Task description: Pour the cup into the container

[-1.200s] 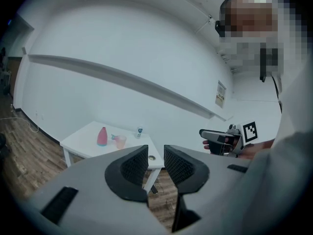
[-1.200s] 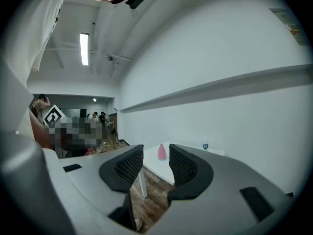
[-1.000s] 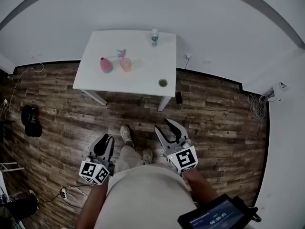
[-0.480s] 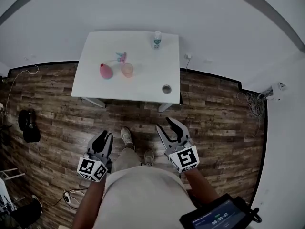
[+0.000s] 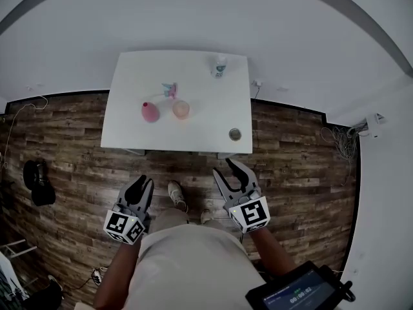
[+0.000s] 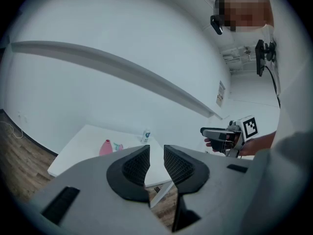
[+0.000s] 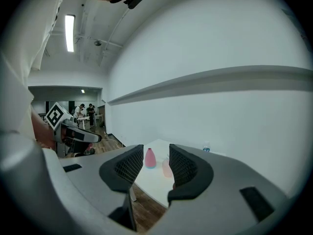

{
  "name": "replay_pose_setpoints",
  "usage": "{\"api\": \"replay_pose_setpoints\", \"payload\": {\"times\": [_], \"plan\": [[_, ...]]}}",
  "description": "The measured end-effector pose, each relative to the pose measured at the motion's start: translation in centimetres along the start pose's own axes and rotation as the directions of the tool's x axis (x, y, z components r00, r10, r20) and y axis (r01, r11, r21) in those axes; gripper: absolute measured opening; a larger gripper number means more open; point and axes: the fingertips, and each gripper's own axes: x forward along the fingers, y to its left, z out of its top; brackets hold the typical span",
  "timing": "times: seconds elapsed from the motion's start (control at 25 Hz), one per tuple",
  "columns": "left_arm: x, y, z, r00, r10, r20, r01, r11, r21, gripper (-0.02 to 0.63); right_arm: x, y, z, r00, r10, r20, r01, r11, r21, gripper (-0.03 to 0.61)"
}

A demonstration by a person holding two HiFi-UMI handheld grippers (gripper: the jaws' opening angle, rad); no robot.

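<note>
A white table stands ahead against the wall. On it are a pink vase-shaped container and, just to its right, a translucent peach cup. Both grippers hang over the wooden floor, well short of the table. My left gripper holds nothing, its jaws drawn in to a narrow slit. My right gripper is also empty, jaws drawn in. The right gripper view shows the container and cup between its jaws, far off. In the left gripper view the container sits small on the table.
A small water bottle stands at the table's far edge. A teal-and-pink item lies behind the cup, and a round tin sits near the front right corner. A black object lies on the floor at left, cables at right.
The table has come nearer and sits lower in the head view as the person walks towards it. Both grippers travel along, jaws unchanged.
</note>
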Motion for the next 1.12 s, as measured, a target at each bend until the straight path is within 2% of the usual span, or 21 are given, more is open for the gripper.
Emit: {"api": "replay_pose_setpoints", "payload": {"times": [0.36,0.64,0.92,1.12], "plan": [[1.6,5.4,1.4,0.999,-0.051,0.001,0.051,0.999,0.003,0.094,5.7,1.2,1.1,1.000,-0.017,-0.024,0.017,1.000,-0.024,0.149],[2.6,7.2,1.8,0.996,-0.093,-0.003,0.093,0.995,0.021,0.094,8.1,1.0,1.2,0.999,-0.030,-0.037,0.028,0.999,-0.039,0.149],[3.8,7.9,2.4,0.996,-0.091,-0.013,0.092,0.995,0.036,0.094,10.2,0.1,0.9,0.999,0.001,-0.053,-0.003,0.999,-0.037,0.163],[5.4,8.5,2.4,0.998,-0.066,-0.026,0.067,0.997,0.034,0.094,12.6,-1.2,0.1,0.995,0.054,-0.080,-0.058,0.997,-0.047,0.186]]}}
